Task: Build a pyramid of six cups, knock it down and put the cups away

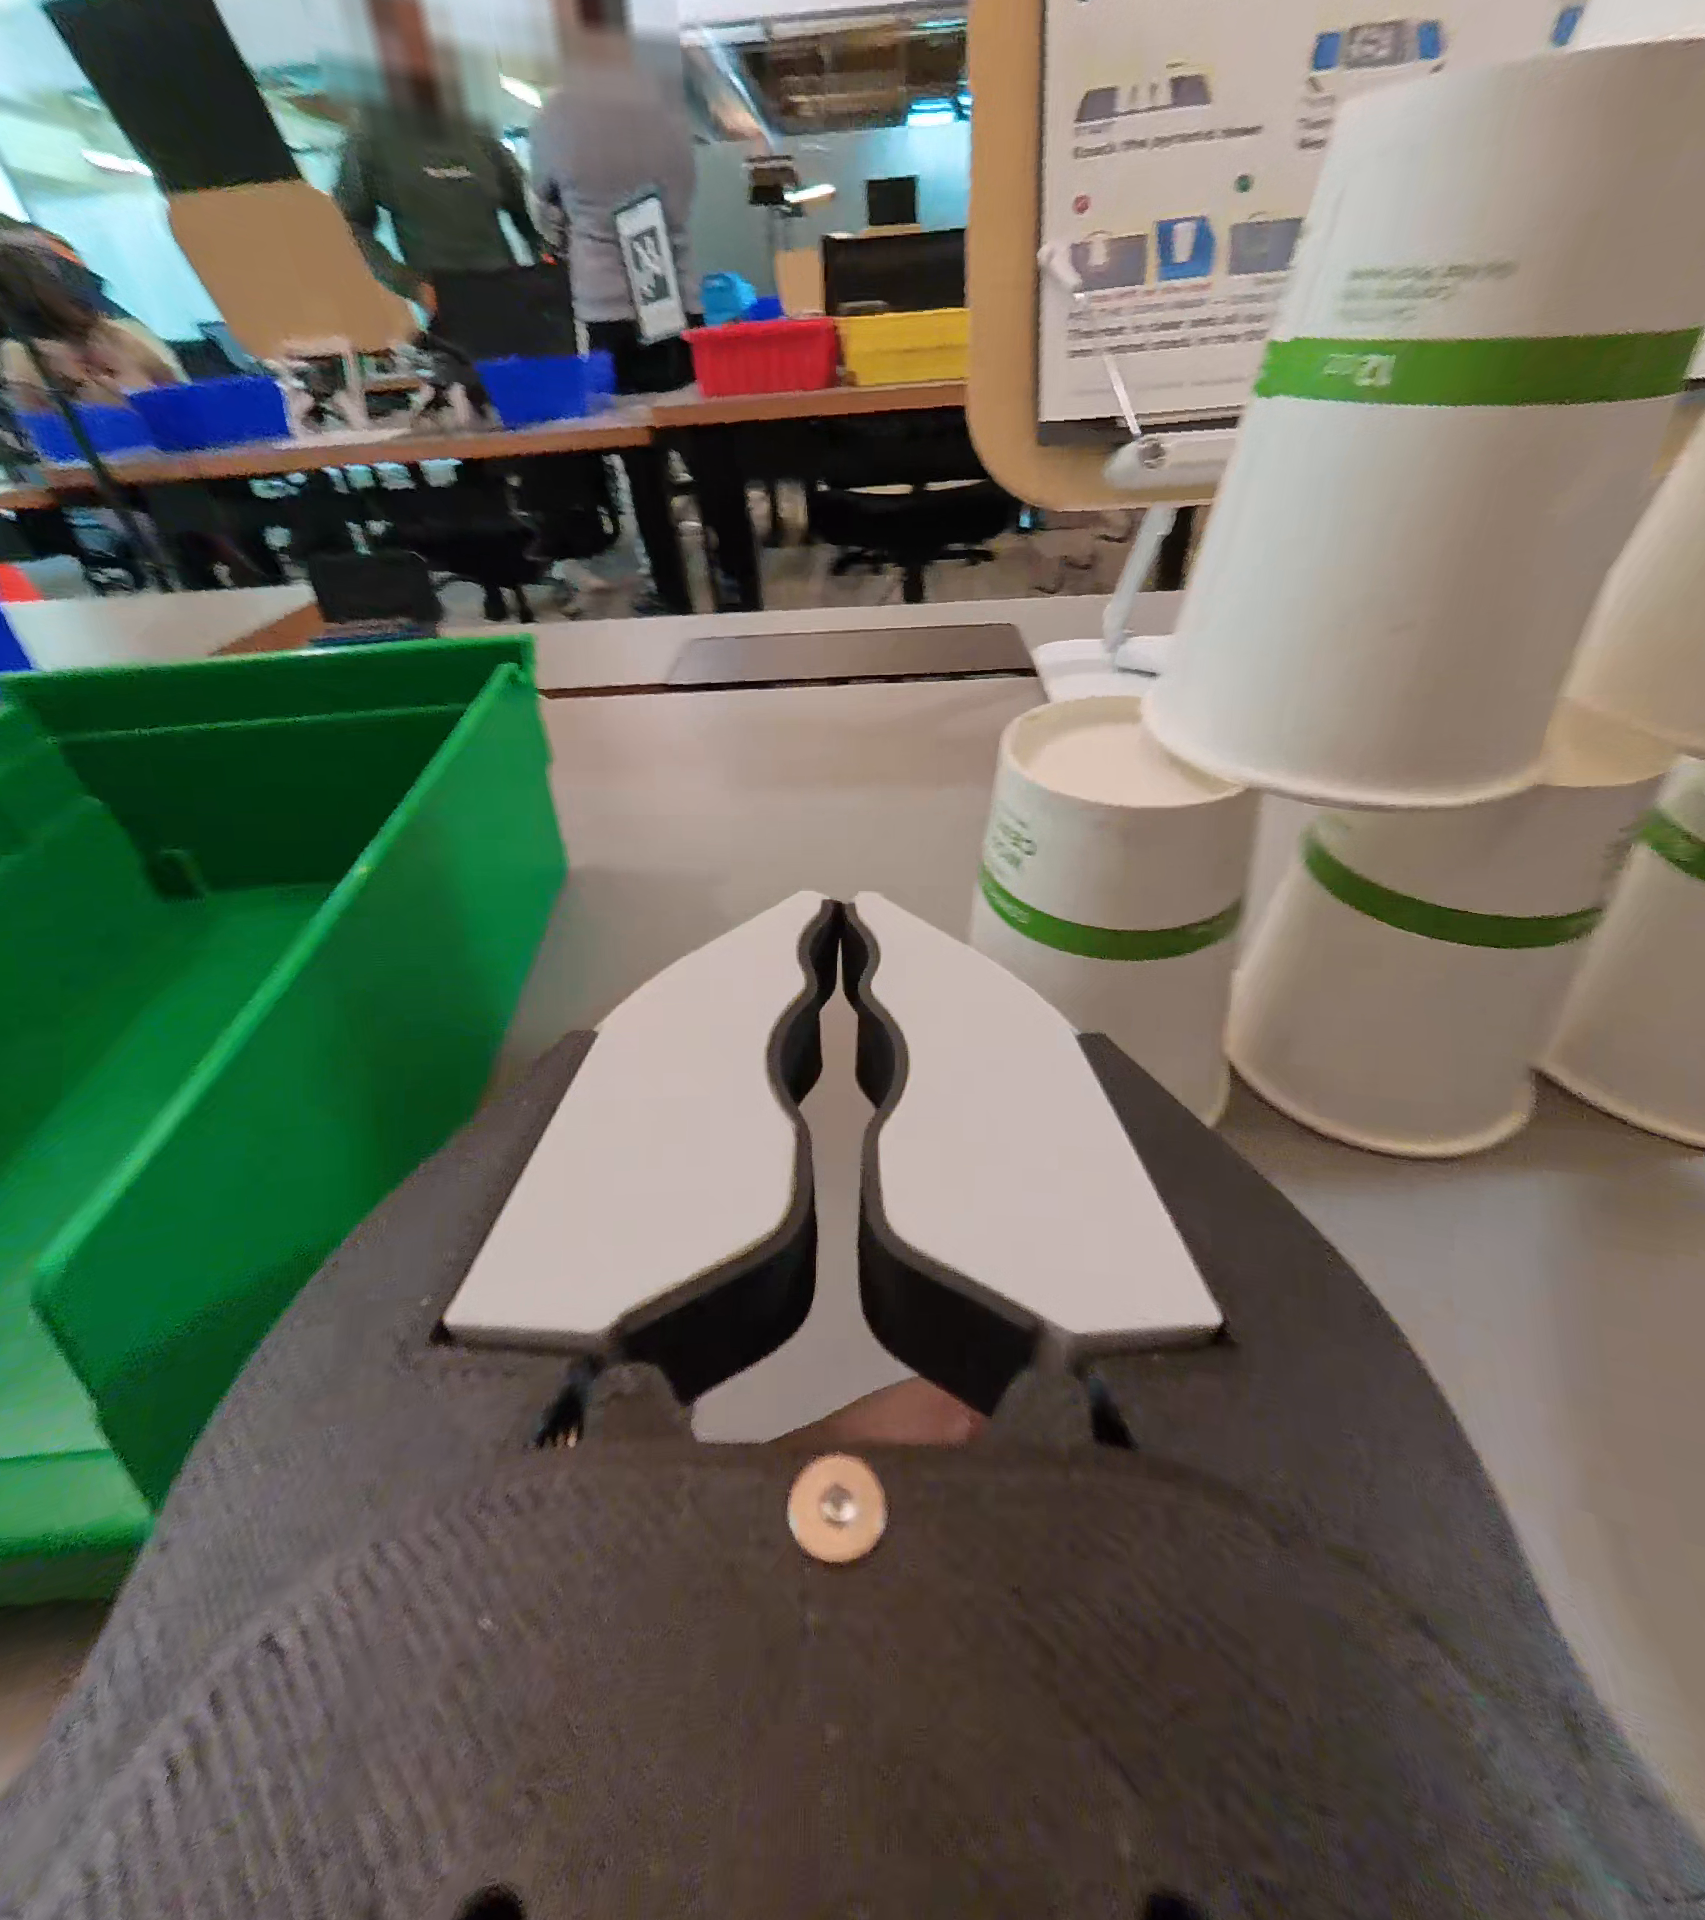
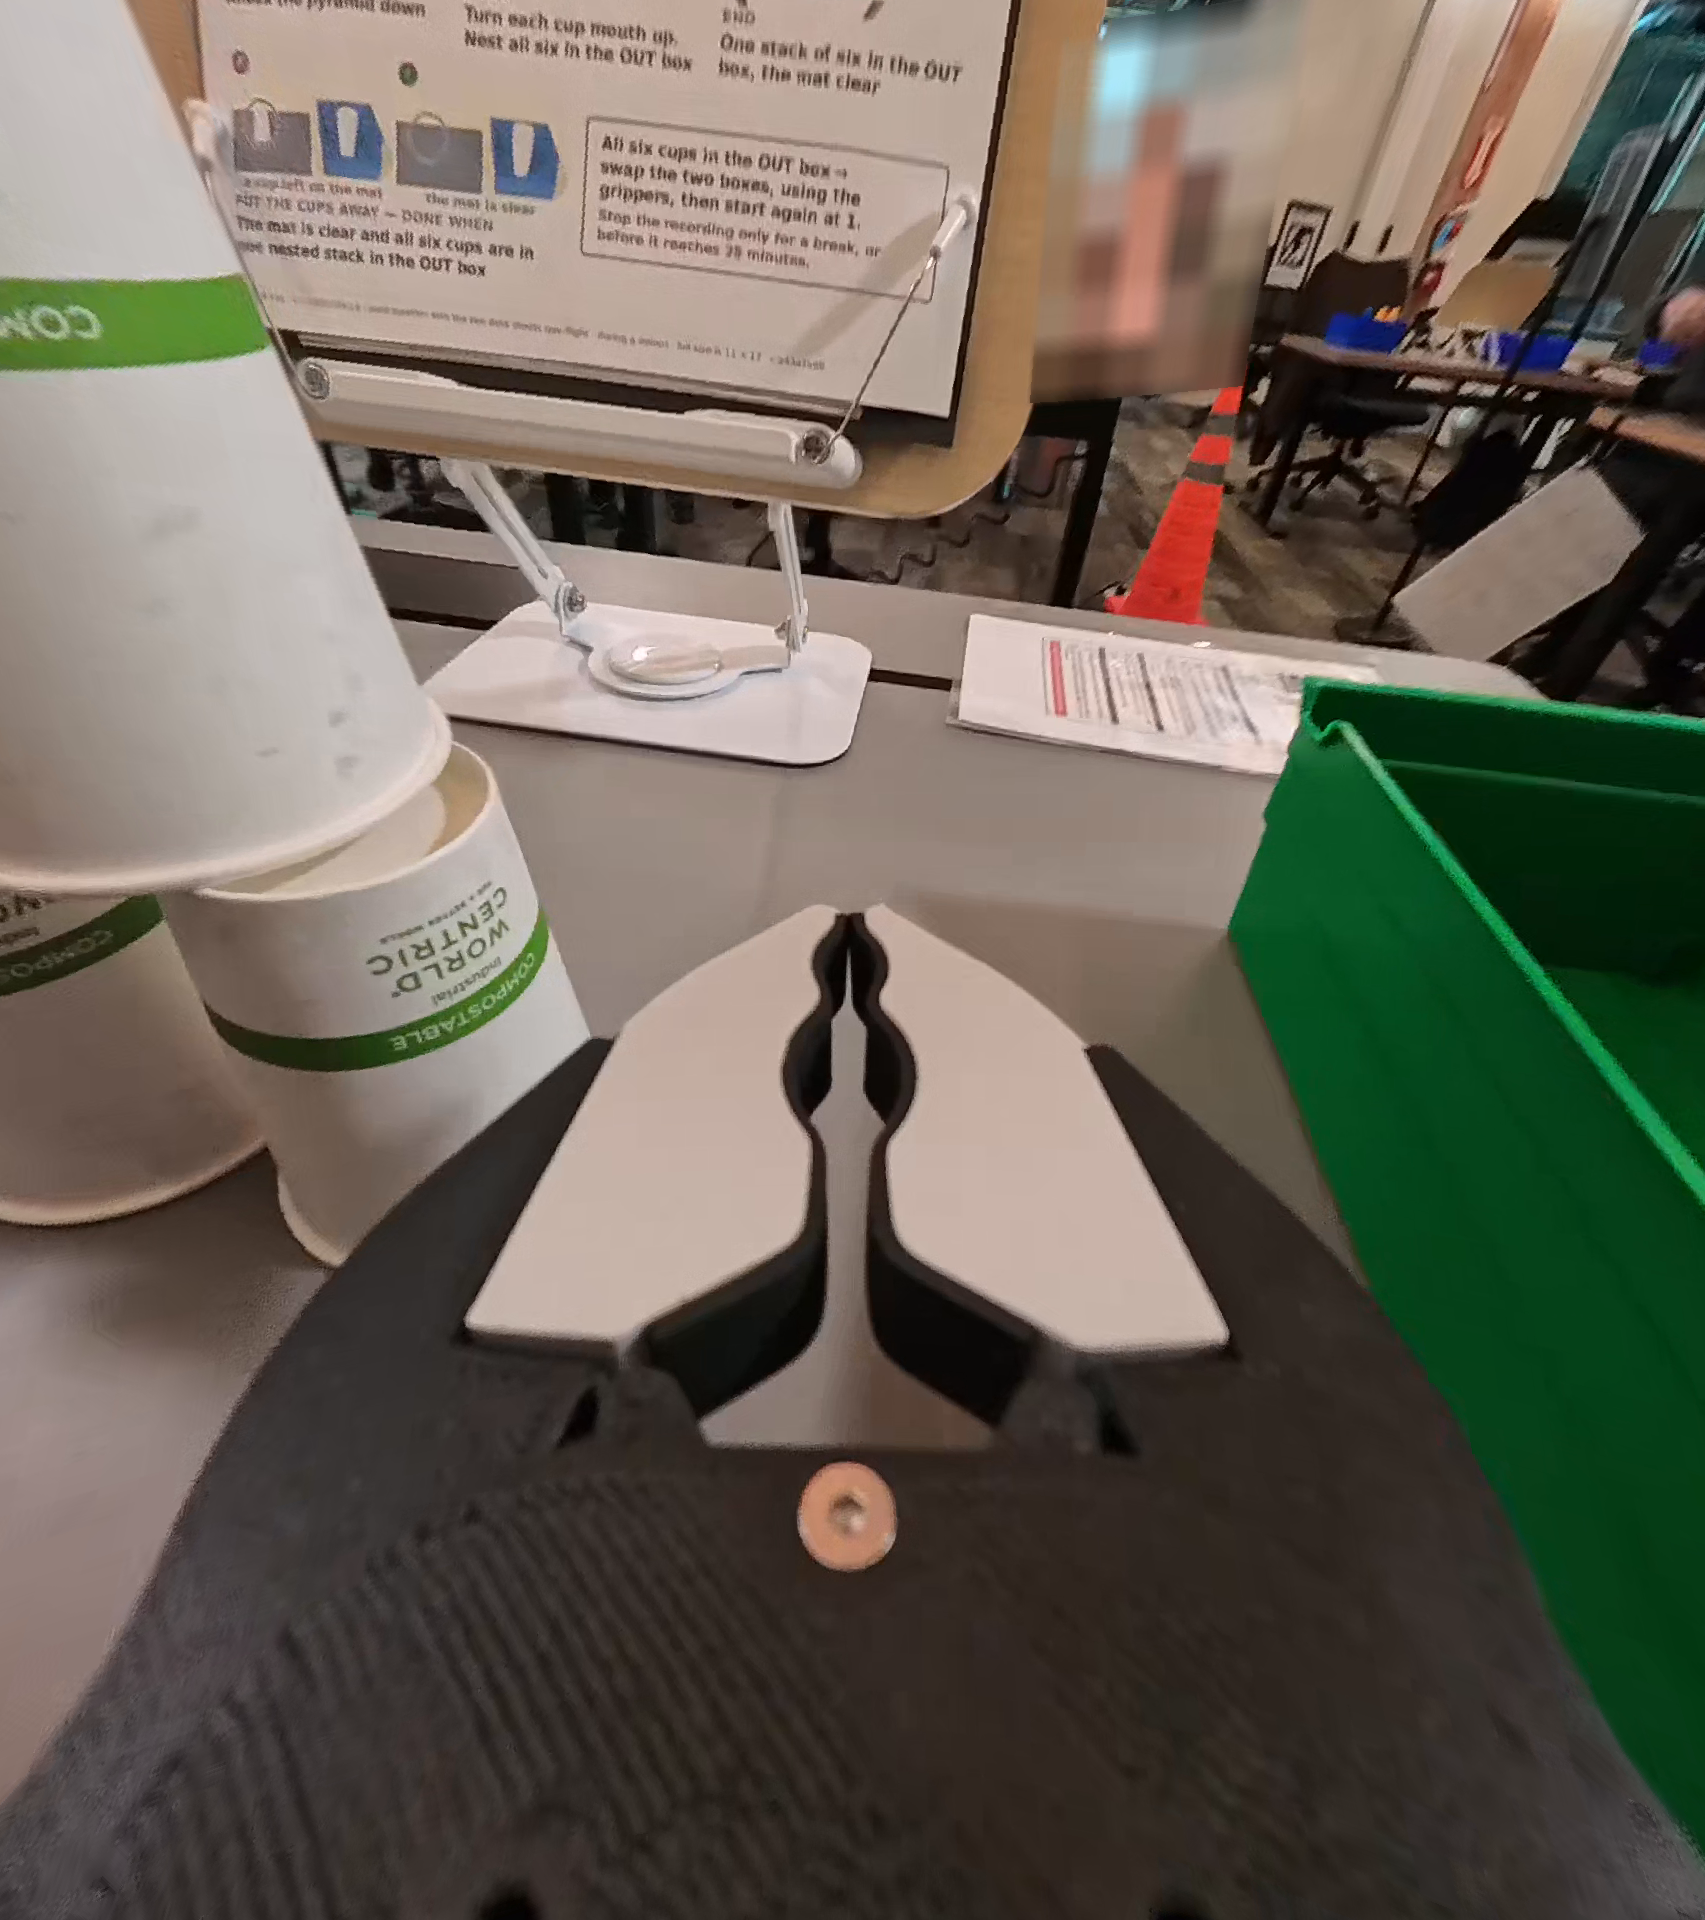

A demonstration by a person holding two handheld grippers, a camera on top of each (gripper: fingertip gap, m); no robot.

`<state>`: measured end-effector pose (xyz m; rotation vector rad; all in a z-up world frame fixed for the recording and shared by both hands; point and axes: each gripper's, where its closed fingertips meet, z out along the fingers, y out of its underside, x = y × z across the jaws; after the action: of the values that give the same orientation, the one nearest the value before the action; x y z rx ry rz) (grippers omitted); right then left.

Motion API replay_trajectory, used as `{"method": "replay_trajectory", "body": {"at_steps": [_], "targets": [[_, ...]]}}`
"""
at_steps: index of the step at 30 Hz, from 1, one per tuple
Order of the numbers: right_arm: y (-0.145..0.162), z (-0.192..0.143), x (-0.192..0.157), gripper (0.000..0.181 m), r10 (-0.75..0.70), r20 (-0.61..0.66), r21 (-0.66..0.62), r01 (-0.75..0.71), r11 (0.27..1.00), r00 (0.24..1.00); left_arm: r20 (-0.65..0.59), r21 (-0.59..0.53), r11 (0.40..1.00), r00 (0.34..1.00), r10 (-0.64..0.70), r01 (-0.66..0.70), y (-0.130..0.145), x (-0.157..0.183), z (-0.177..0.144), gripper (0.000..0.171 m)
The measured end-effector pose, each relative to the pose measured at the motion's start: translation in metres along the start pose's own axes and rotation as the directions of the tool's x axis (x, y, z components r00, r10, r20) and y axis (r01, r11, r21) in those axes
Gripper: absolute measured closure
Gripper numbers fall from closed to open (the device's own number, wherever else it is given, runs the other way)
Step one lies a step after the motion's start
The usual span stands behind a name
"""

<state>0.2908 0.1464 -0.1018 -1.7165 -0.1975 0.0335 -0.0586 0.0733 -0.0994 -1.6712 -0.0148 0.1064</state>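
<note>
While your left gripper [image 1: 840, 920] sits clenched and empty between the green bin [image 1: 287, 935] and the upturned paper cups [image 1: 1108, 894], your right gripper [image 2: 853, 930], likewise clenched on nothing, has cups [image 2: 380, 997] just left and a green bin [image 2: 1513, 1039] right, on the desk [image 2: 983, 831].

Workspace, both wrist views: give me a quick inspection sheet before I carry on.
Surface: grey table, bare between the grippers and the stand.
Things: white paper cups with green bands, mouths down, stacked in tiers; green bin left of them, another green bin right.
Clutter: laminated sheet.
Grippers: left hand-held gripper shut, empty; right hand-held gripper shut, empty, nearest the lower cup.
Cables: nothing seen.
Surroundings: instruction board on white stand; orange cone; people at far tables.
</note>
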Motion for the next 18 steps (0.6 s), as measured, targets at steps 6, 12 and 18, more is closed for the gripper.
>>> {"method": "replay_trajectory", "body": {"at_steps": [6,12,18], "targets": [[0.001,0.01,0.012,0.181,0.005,0.037,-0.004,-0.005,1.0,0.999,-0.005,0.005,0.999,0.999,-0.045,0.045,-0.001,-0.02,0.007,0.171],[-0.006,0.008,0.026,0.181,-0.083,-0.013,0.069,0.084,0.994,0.996,-0.097,0.033,0.997,0.993,-0.07,0.074,-0.011,-0.023,0.011,0.171],[-0.003,0.007,0.022,0.181,-0.022,0.05,0.061,0.019,0.998,0.999,-0.144,-0.02,0.997,0.987,-0.075,0.072,-0.001,-0.022,0.013,0.171]]}}
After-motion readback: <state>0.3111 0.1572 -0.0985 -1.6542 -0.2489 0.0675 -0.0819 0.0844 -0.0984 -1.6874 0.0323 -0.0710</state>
